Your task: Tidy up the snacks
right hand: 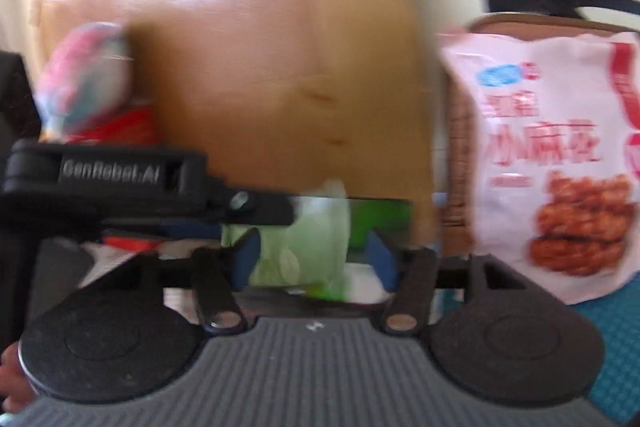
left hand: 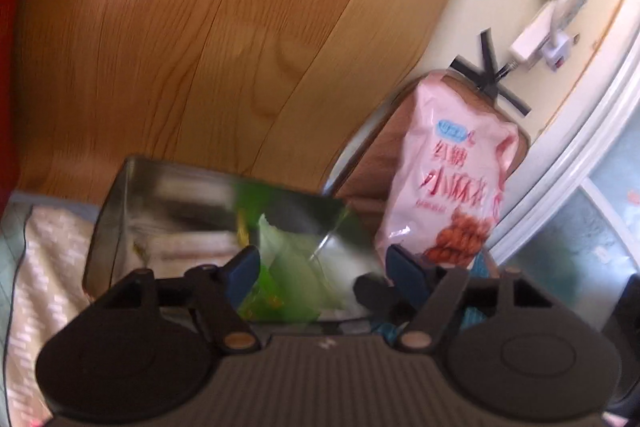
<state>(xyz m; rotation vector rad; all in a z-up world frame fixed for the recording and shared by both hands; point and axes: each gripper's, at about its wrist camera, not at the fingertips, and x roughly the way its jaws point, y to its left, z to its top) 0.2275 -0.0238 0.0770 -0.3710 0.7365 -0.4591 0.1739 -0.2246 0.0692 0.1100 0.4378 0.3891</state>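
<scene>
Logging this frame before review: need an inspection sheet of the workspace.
Surface: patterned cloth at left, teal mat at right.
Job's things: metal tin, open, green packet in it; pink bag upright beside the tin, against a brown box.
Clutter: blurred pink-and-red packets at left.
Grippers: left gripper open over the tin; right gripper open, green packet between the jaws, contact unclear.
Cables: white plug and cord on the wall.
Surroundings: wood panel, black tape on the wall.
</scene>
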